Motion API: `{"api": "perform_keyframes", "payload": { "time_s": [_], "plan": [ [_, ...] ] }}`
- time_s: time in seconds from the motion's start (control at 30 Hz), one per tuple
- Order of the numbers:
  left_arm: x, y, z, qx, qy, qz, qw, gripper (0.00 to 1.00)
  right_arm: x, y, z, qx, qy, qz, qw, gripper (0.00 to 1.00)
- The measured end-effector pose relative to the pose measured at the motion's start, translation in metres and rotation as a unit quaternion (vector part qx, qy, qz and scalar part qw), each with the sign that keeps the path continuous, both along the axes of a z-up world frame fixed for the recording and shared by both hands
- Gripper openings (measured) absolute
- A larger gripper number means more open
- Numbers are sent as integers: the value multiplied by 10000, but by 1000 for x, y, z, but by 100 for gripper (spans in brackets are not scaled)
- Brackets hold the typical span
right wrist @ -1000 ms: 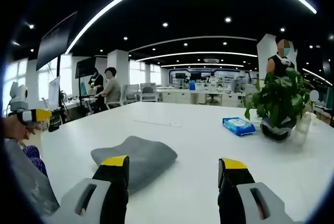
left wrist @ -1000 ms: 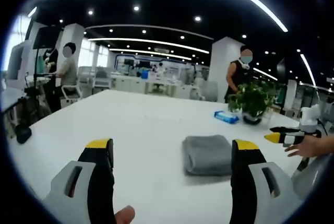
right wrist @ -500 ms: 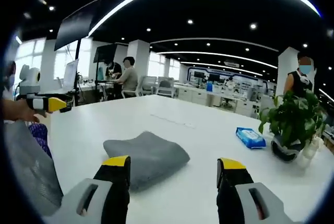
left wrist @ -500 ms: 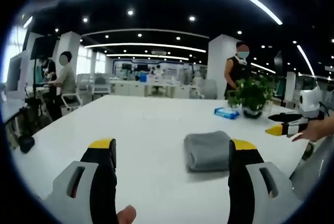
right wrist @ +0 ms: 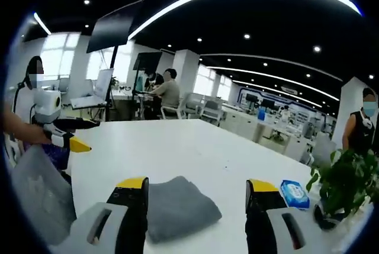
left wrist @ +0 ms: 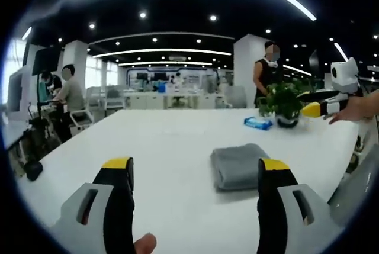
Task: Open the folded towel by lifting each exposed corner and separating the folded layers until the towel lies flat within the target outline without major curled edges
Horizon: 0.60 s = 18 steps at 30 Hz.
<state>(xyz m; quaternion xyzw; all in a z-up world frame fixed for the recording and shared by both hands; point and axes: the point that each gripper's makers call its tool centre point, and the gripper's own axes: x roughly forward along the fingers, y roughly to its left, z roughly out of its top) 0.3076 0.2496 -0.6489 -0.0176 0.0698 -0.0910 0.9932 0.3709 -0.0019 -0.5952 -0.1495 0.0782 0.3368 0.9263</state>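
Lying folded towel [left wrist: 238, 167] beyond left gripper [left wrist: 195, 174]

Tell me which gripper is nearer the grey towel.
Probably the right gripper: the folded grey towel lies partly between its open jaws, against its left one. The left gripper has it just ahead of its right jaw.

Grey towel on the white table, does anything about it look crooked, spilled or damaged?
Nothing stands out. The grey towel lies neatly folded on the white table, untouched, both tongs open and apart from it.
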Motion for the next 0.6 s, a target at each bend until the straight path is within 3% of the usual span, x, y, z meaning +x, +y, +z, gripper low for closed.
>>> {"api": "perform_keyframes", "payload": {
  "time_s": [0.27, 0.6],
  "plan": [
    [-1, 12, -1, -75, 47, 269, 9996, 82, 4, 48, -3, 61, 63, 487, 9988, 62],
    [0, 12, -9, 173, 191, 264, 9993, 75, 0, 100, -48, -107, 524, 992, 9936, 57]
  ]
}}
